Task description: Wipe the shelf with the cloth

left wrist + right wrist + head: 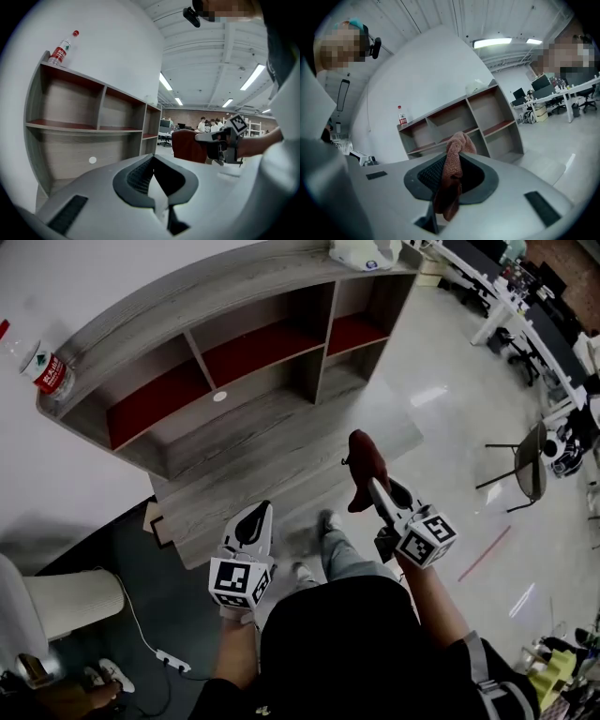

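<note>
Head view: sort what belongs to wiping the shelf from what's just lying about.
For the job: cloth, right gripper shut on it, shelf.
Lying about: water bottle on the shelf top, power strip on the floor.

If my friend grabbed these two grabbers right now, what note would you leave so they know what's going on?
Left gripper: jaws together, holding nothing, low in front of the shelf.
Right gripper: shut on the reddish-brown cloth, held up in the air and not touching the shelf.
A bottle stands on the shelf's top, at its left end.
Done: the cloth is in the gripper.
Left: all the wiping; the cloth touches no board yet.
</note>
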`<state>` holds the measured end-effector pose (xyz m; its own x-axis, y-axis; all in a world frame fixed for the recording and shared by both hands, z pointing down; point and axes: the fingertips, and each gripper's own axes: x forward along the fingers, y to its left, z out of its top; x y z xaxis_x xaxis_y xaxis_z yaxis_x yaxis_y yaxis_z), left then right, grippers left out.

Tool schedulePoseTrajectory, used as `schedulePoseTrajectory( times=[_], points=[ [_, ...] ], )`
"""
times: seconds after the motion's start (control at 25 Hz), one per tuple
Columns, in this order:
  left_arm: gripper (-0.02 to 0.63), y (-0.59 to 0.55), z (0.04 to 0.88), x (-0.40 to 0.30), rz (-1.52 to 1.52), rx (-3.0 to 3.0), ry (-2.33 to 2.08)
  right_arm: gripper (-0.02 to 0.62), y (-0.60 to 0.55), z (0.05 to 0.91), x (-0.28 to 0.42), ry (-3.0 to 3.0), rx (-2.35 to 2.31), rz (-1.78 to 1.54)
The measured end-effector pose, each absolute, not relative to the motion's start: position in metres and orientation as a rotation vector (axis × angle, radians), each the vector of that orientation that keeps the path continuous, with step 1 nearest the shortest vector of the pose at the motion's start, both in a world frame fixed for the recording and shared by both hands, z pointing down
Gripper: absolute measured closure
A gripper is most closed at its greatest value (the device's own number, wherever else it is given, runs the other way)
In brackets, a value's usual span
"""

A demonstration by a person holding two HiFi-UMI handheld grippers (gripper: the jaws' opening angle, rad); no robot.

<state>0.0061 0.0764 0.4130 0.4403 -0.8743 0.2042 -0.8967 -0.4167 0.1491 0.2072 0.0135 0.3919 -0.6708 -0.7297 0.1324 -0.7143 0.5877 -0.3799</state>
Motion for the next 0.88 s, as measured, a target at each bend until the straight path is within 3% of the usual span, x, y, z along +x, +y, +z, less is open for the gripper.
schedulePoseTrajectory(
  times=[0.44,0.88],
  points=[
    [0.6,0.012,0.414,-0.073,0.15,2.197,-1.852,0.543,-0.105,0.414,0.112,3.005,-1.005,-0.555],
    [0.6,-0.008,0.429,-0.1,0.194,1.845,-2.1,0.542,-0.175,0.463,0.035,3.249,-0.669,-0.5]
  ],
)
